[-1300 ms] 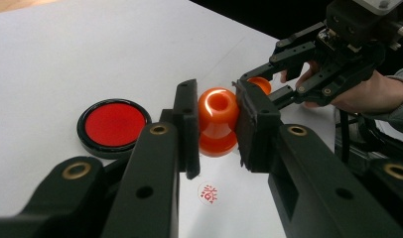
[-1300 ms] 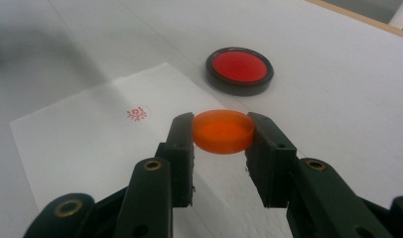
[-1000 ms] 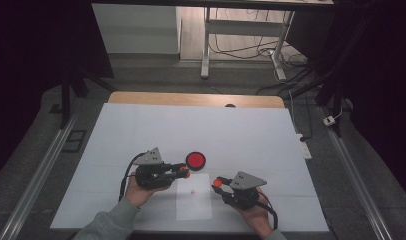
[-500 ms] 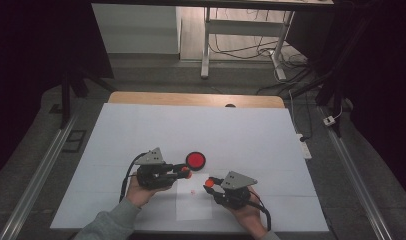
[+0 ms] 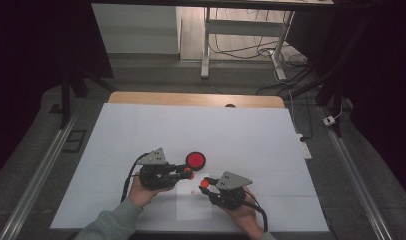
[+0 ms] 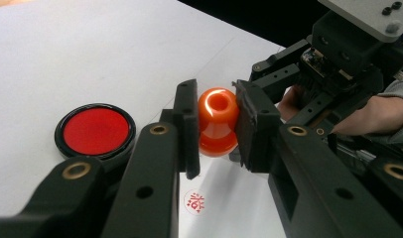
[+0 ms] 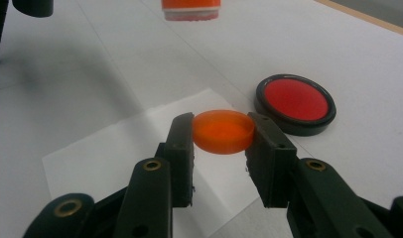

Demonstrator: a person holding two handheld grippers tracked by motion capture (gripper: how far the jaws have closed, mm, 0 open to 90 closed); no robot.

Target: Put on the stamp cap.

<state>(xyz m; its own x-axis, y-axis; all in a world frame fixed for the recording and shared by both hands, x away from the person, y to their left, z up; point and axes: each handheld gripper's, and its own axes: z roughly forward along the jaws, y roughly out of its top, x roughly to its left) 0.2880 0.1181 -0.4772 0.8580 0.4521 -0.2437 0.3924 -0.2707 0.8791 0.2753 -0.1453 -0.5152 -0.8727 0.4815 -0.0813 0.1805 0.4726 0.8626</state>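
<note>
Stamp (image 6: 218, 121) is glossy bright orange, and its cap (image 7: 223, 131) is the same orange, maybe a touch more see-through. Ink pad (image 7: 295, 103) next to the cap is flat red inside a black rim. The paper (image 7: 110, 148) under the cap is plain white, with one small red print (image 6: 194, 202) on it, fine squiggly pattern. Bench (image 5: 251, 135) cover is white too, with a strip of light wood at the far edge. Both sets of jaws are matte black with brass-coloured rivets.
</note>
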